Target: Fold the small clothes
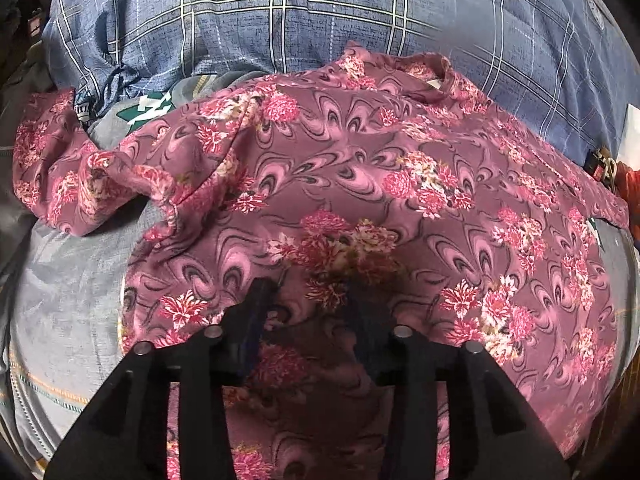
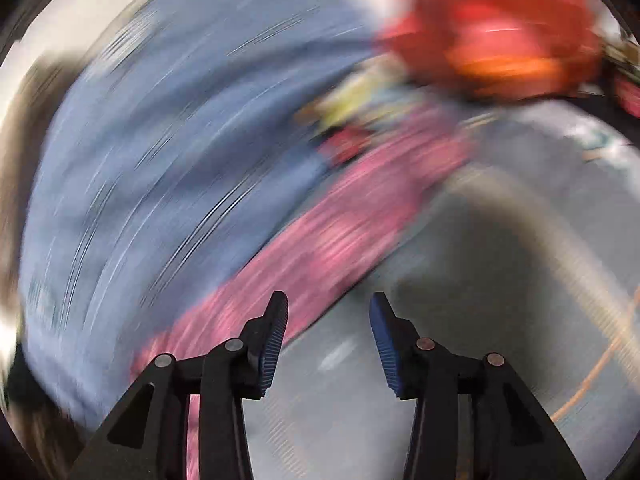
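A pink floral garment (image 1: 360,168) lies spread on the grey bed sheet (image 1: 68,292), one sleeve bunched at the left (image 1: 52,160). My left gripper (image 1: 316,304) is low over its near part, jaws apart, with cloth showing between the fingers; whether it pinches a fold is unclear. In the blurred right wrist view my right gripper (image 2: 328,320) is open and empty above the grey sheet (image 2: 440,300), just right of the garment's pink edge (image 2: 320,240).
A blue plaid cover (image 1: 300,12) lies beyond the garment, and also in the right wrist view (image 2: 160,140). A red item (image 2: 500,28) sits at the far right, also seen in the left wrist view (image 1: 628,188). A grey printed cloth (image 1: 148,108) lies under the garment's left shoulder.
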